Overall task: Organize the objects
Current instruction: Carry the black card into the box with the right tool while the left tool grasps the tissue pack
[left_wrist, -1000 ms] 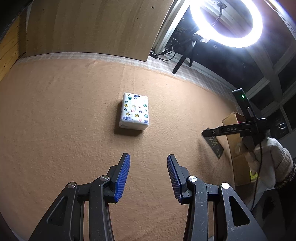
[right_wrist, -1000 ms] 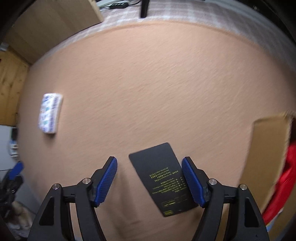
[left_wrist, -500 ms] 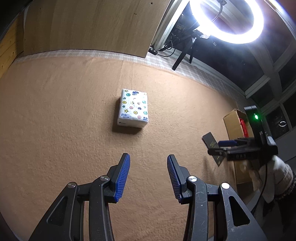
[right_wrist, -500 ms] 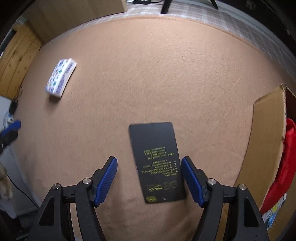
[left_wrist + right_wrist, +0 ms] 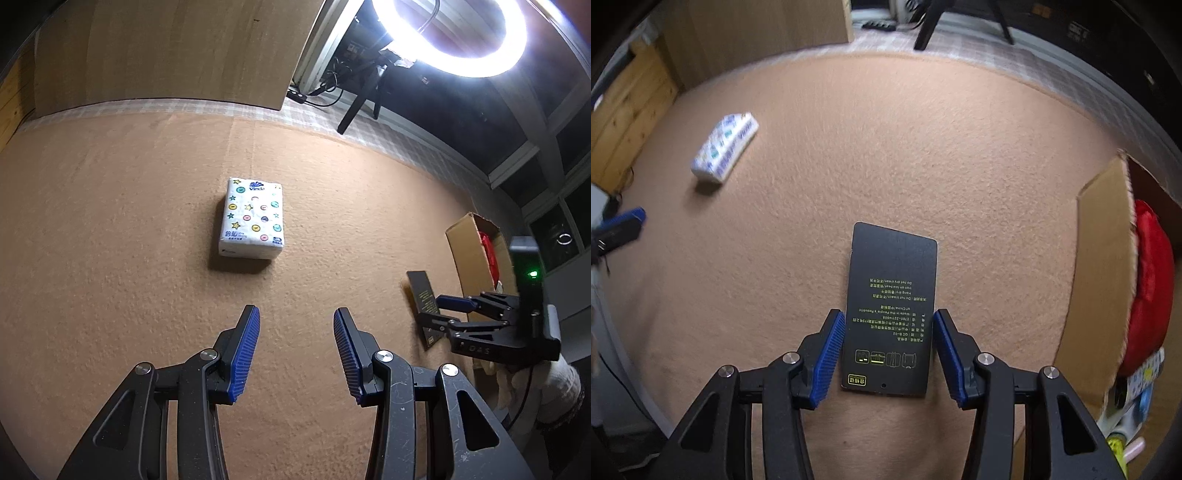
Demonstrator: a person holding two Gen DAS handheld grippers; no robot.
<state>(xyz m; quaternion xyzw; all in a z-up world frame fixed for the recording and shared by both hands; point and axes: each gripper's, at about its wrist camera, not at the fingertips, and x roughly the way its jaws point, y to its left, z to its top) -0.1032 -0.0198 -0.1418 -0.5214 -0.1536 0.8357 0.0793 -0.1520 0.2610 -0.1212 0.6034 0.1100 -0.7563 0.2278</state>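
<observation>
A flat black card (image 5: 894, 266) with yellow print lies on the tan felt surface (image 5: 923, 147). My right gripper (image 5: 890, 332) points down over its near half. The jaws are closing, and the blue pads (image 5: 831, 354) now meet the card's two long edges. In the left wrist view the same card (image 5: 421, 291) and right gripper (image 5: 443, 314) sit at the right. A white tissue pack (image 5: 253, 219) with coloured dots lies ahead of my left gripper (image 5: 295, 350), which hovers open and holds nothing. The pack (image 5: 726, 147) also shows far left of the card.
An open cardboard box (image 5: 1104, 258) stands right of the card, holding a red item (image 5: 1152, 266) and small packets. A wooden board (image 5: 166, 51) leans at the back. A ring light (image 5: 443, 37) on a tripod glares at the far right.
My right gripper came in over the black card, lined up with it, and its jaws narrowed from wide apart to the card's edges. The left gripper stayed put and open.
</observation>
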